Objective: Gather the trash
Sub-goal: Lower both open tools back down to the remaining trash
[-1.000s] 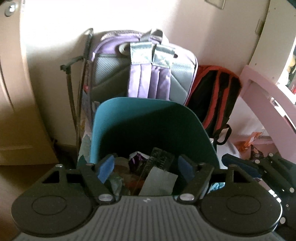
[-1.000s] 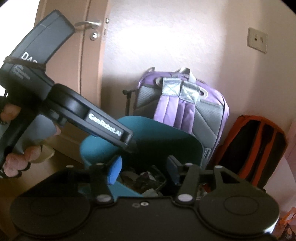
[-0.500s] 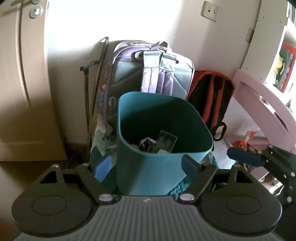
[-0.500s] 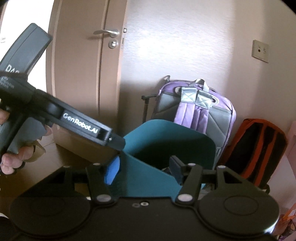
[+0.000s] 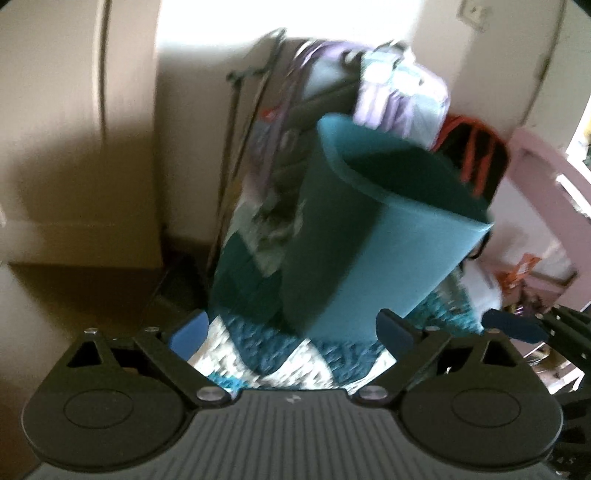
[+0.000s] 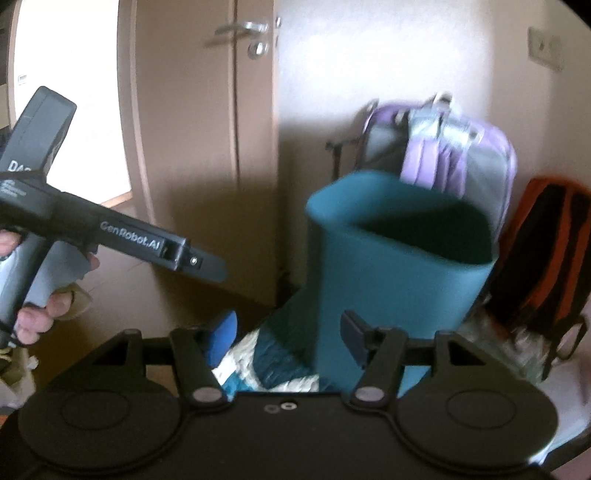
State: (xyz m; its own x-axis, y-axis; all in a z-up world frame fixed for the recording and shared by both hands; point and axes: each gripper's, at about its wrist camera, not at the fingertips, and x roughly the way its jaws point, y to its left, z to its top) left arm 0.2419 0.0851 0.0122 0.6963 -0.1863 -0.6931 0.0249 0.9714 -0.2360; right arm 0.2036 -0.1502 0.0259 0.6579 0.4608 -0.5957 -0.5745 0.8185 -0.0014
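A teal trash bin [image 5: 373,236] stands on a teal and white rug [image 5: 280,354], in front of a purple backpack [image 5: 384,85]. The bin also shows in the right wrist view [image 6: 391,266]. Its inside is dark and the trash in it is hidden. My left gripper [image 5: 291,328] is open and empty, pulled back from the bin's near side. My right gripper [image 6: 288,332] is open and empty, a little short of the bin. The left gripper's body shows at the left of the right wrist view [image 6: 110,236]. Both views are blurred.
A red and black backpack [image 6: 546,258] leans on the wall right of the bin. A wooden door [image 6: 207,147] with a metal handle [image 6: 243,27] stands at the left. Pink furniture [image 5: 546,192] is at the right, with small items on the floor below it.
Both grippers have pulled back and down from the bin. The trash inside, visible before, is now hidden behind the bin's wall. The left wrist view has tilted.
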